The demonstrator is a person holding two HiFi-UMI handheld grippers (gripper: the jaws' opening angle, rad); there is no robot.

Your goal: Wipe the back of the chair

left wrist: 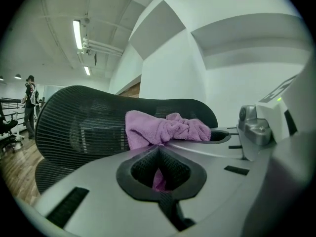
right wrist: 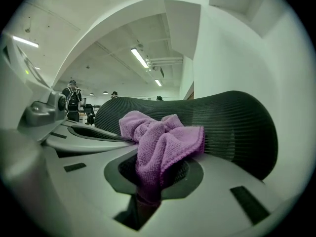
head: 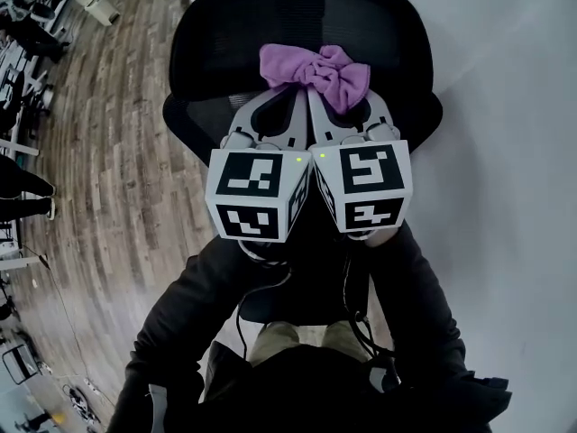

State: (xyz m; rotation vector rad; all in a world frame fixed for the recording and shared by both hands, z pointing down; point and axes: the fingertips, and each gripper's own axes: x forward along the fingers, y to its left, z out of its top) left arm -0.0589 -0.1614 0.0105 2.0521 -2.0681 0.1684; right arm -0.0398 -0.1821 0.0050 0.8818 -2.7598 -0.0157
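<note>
Wood-plank floor (head: 108,152) is filling the left of the head view, and a white wall (head: 514,106) is taking up the right. Strip lights (left wrist: 77,33) are glowing on the ceiling, and people (right wrist: 73,100) are standing far back in the room.

The black mesh chair back (head: 297,16) is sitting directly ahead of both grippers, with its top edge facing them. A purple cloth (head: 315,70) is lying bunched on that top edge, touching the mesh.

The left gripper (left wrist: 158,146) is pointing at the cloth's left part. Its jaws are pressing together at the tips and nipping a fold of the cloth, and a strip of purple is showing through the opening behind the tips.

The right gripper (right wrist: 165,154) is running just beside it. Its jaws are clamping a thick wad of the cloth, which is spilling over them and down into the gap.

Both marker cubes (head: 257,192) are sitting side by side, nearly touching, close to the camera. The person's dark sleeves (head: 180,332) are reaching up to them from the bottom of the head view. Cables are hanging below the cubes.
</note>
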